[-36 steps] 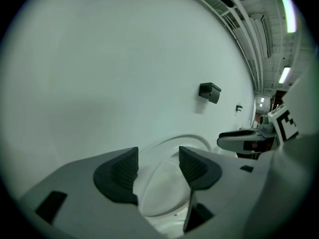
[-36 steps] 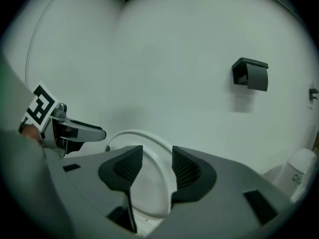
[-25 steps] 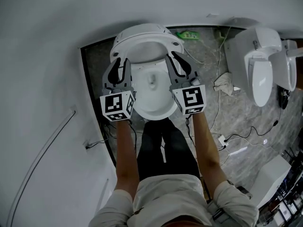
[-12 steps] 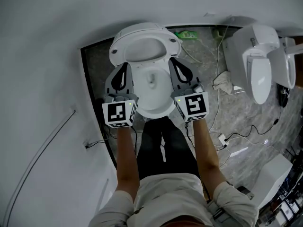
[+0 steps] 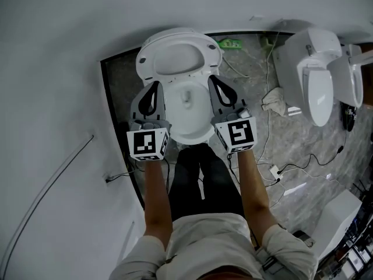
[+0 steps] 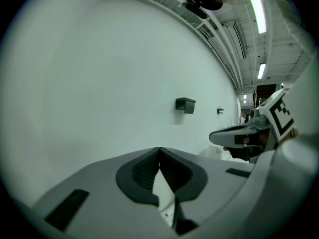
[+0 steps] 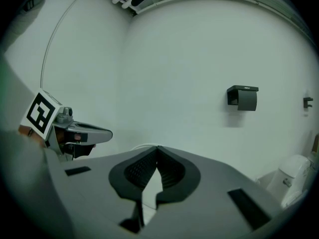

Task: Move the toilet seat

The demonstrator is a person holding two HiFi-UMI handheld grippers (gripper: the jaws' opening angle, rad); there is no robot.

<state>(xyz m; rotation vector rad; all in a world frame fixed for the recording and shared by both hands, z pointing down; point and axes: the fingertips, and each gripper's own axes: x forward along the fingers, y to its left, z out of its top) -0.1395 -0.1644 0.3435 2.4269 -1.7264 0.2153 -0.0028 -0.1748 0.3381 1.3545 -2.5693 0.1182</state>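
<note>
Toilet seat, a white plastic oval ring (image 5: pixel 144 62), stands tipped up at the back of the white ceramic bowl (image 5: pixel 192 137), with nothing gripping it. The left gripper (image 5: pixel 155 85) and right gripper (image 5: pixel 213 79) flank the bowl, each with its tongs pressed together on nothing. Unless it leans past its balance, the ring could drop and slam down. A second ago it lay lower; both grippers have since drawn back toward the person.
</note>
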